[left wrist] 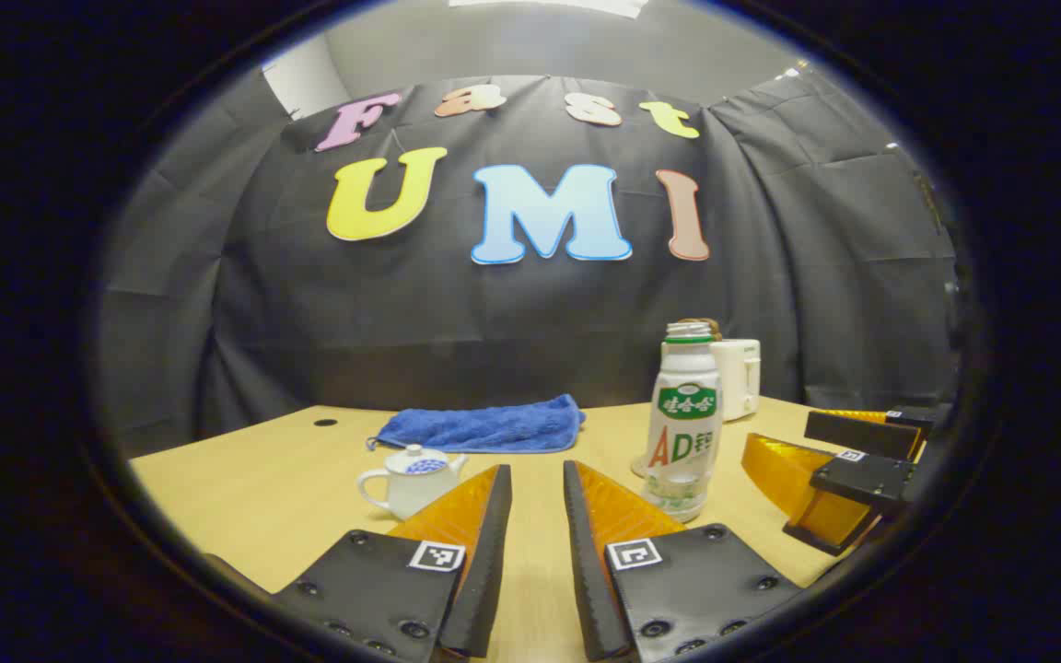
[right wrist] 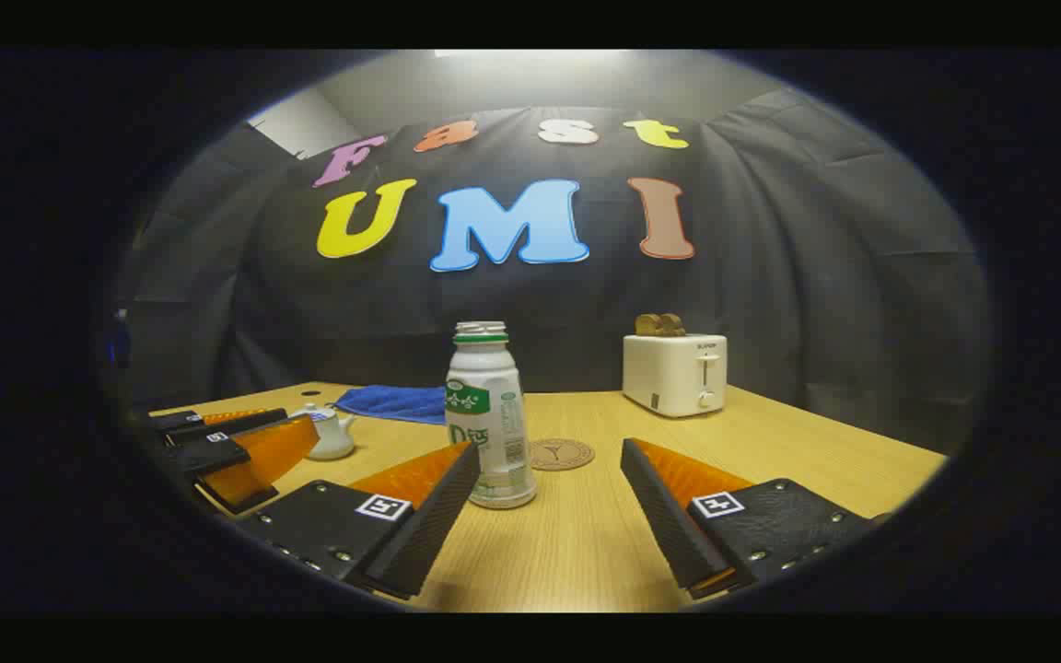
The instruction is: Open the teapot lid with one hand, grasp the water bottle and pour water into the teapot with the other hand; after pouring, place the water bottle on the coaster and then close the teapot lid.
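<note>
Jaws are being held apart on both the left gripper (left wrist: pixel 538 474) and right gripper (right wrist: pixel 549 451), nothing being gripped, the teapot (left wrist: pixel 409 482) lidded, the water bottle (right wrist: pixel 488 419) standing untouched beside the coaster (right wrist: pixel 561 454).

One water bottle (right wrist: pixel 490 416), uncapped, at the 6 o'clock side of one round coaster (right wrist: pixel 561 454). One white teapot (left wrist: pixel 409 479) with lid on, at 9 o'clock from the bottle in the left gripper view. One blue towel (left wrist: pixel 484 426) at 12 o'clock from the teapot. One white toaster (right wrist: pixel 674 373), toast count unclear. One wooden table (right wrist: pixel 816 451). Two grippers: left gripper (left wrist: pixel 537 488), right gripper (right wrist: pixel 549 460).
</note>
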Motion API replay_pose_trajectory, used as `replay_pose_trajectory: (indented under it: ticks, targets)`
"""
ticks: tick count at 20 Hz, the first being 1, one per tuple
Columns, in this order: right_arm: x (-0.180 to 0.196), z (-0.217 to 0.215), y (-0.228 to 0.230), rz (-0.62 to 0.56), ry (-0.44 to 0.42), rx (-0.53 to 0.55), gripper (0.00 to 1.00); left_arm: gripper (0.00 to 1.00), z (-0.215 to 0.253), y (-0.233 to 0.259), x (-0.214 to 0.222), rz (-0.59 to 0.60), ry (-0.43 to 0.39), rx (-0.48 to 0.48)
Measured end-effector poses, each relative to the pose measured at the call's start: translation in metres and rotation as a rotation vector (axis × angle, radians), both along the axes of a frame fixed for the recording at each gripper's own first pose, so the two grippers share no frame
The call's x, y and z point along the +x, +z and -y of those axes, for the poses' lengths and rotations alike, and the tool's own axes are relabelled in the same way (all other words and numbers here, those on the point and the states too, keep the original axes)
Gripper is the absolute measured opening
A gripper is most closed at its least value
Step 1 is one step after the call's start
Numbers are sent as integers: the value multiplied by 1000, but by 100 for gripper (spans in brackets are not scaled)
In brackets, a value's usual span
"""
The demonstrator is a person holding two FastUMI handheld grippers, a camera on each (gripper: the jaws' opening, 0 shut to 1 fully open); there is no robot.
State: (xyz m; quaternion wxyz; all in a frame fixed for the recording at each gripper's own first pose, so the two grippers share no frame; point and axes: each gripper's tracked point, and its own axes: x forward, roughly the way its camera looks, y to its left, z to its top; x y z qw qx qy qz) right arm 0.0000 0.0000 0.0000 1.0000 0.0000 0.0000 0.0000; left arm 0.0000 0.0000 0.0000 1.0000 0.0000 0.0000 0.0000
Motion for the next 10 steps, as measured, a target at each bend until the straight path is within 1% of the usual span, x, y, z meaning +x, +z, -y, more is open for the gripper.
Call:
replay_pose_trajectory:
  ticks: [1, 2, 3, 4, 7, 10]
  targets:
    - [0, -1, 1, 4, 4, 5, 95, 38, -10, -1, 7, -8, 21, 34]
    - [1, -1, 1, 5, 4, 12, 95, 48, -25, -2, 12, -14, 55, 82]
    - [2, -1, 1, 3, 4, 14, 95, 48, -39, -4, 18, -25, 78, 120]
    - [3, -2, 1, 4, 3, 12, 95, 48, -48, -4, 22, -22, 84, 126]
    - [4, -5, 1, -1, 1, -16, 95, 48, -43, -3, 21, -15, 53, 48]
    - [6, -8, 1, 0, 13, -32, 95, 48, -47, -4, 20, -16, 76, 33]
